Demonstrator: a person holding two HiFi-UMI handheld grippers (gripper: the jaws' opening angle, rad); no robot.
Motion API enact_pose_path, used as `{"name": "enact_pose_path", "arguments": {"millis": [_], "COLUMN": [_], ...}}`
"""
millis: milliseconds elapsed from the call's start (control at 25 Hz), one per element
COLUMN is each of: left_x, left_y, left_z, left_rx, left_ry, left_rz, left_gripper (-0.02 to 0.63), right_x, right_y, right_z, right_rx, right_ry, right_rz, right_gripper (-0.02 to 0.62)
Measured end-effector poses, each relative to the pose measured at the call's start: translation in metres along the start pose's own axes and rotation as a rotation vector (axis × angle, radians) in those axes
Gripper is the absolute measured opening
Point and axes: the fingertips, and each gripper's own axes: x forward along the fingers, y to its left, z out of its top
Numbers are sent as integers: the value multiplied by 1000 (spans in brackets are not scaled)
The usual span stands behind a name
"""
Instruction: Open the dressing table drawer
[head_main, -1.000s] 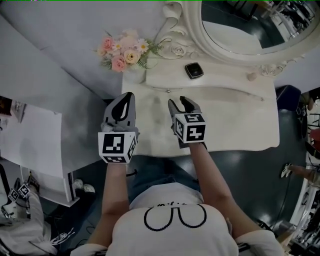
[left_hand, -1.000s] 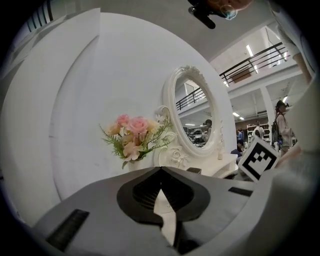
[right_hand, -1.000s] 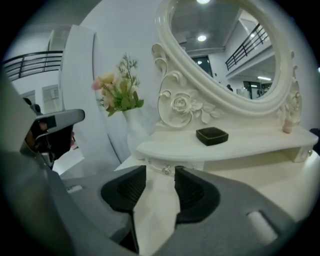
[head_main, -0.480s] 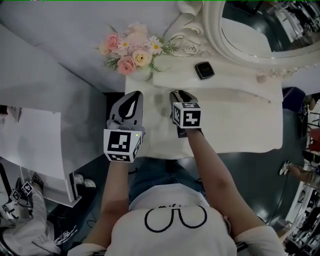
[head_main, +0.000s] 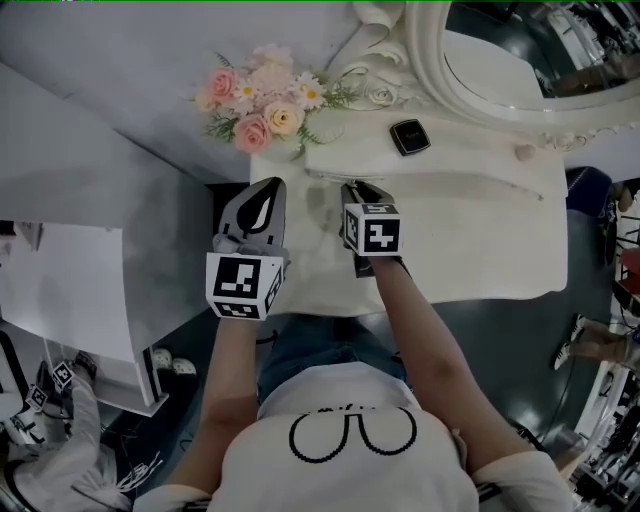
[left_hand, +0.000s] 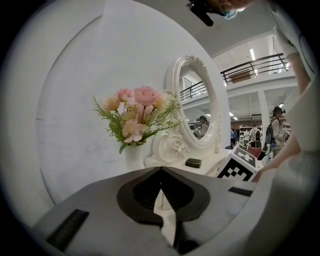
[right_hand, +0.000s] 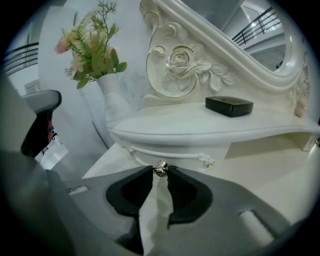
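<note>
**Drawer knob taken at the right claw's tips**
The left claw (head_main: 266, 186) is held shut and empty at the left edge of the bench (head_main: 470, 250). The right claw (head_main: 357, 188) is being closed on the small metal drawer knob (right_hand: 160, 169), which is pinched between its tips. The drawer (right_hand: 175, 146) is seen closed under the raised shelf (right_hand: 210, 125).

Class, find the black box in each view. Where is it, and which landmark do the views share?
Head view: black box upper centre, on the shelf.
Left gripper view: box just right of centre, small.
Right gripper view: box right of centre, on the shelf.
Shared landmark: flowers, left of it everywhere.
</note>
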Motion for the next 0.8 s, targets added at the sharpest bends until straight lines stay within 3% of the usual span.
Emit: {"name": "enact_pose_path", "arguments": {"millis": [800], "left_x": [-14], "left_y": [-2], "left_z": [-2], "left_rx": [-31], "left_ry": [-13], "left_rz": [20], "left_gripper": [-2], "right_x": [-31], "right_y": [9], "right_z": [-37], "right_rx": [19], "right_ry": [52], "right_rz": [3], "right_gripper": [94]}}
